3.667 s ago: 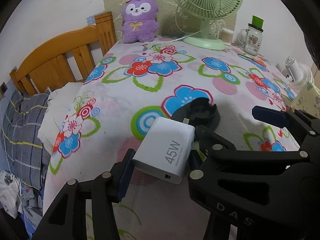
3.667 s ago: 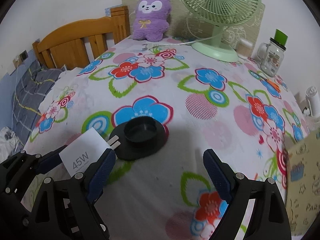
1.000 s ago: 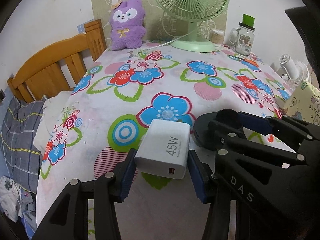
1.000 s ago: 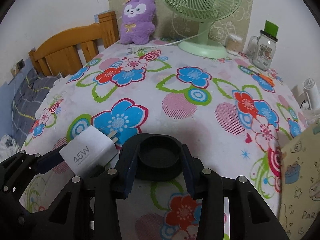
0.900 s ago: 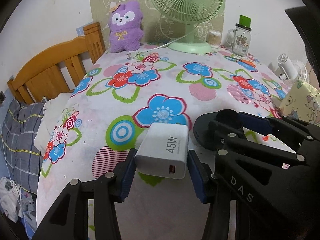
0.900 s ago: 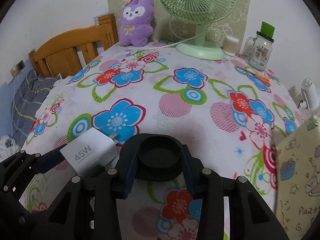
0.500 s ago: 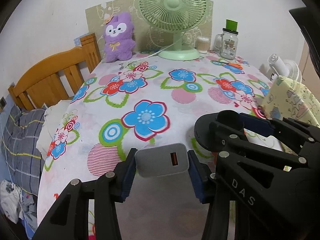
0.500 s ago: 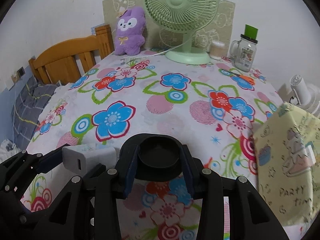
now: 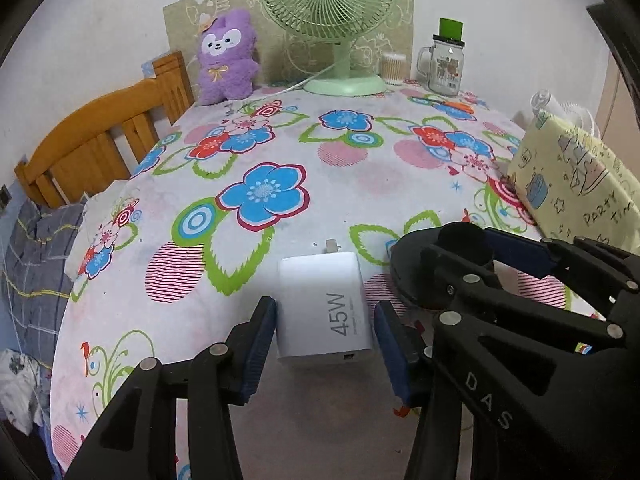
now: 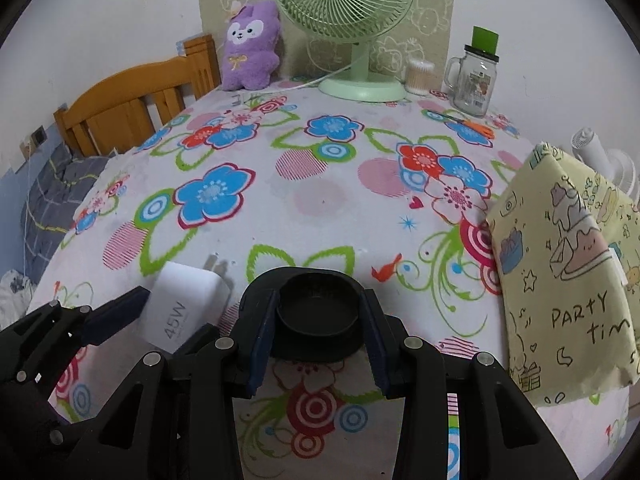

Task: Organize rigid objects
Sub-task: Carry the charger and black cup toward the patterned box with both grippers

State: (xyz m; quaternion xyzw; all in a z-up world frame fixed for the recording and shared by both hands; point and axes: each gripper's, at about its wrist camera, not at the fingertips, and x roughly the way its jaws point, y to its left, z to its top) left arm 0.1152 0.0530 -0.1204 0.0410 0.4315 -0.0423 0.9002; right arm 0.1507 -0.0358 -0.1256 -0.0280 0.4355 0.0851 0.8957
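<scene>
A white 45W charger (image 9: 324, 308) lies flat on the floral tablecloth between the fingers of my left gripper (image 9: 325, 342); small gaps show on both sides, so the jaws look just open. It also shows in the right wrist view (image 10: 185, 307). My right gripper (image 10: 318, 334) is shut on a black round dish (image 10: 316, 312) with a wide flat rim, held low over the table just right of the charger. The dish also shows in the left wrist view (image 9: 432, 264).
A yellow "Party Time" gift bag (image 10: 560, 256) lies at the right. A green fan (image 10: 352, 20), a purple plush (image 10: 250, 48), a cotton swab jar (image 10: 418, 76) and a glass mug jar (image 10: 476, 80) stand at the back. A wooden bed frame (image 10: 132, 100) is left.
Both grippers drew back toward the table's near edge with their objects. The charger tipped from end-on to lying flat on the cloth, and my left jaws have loosened around it.
</scene>
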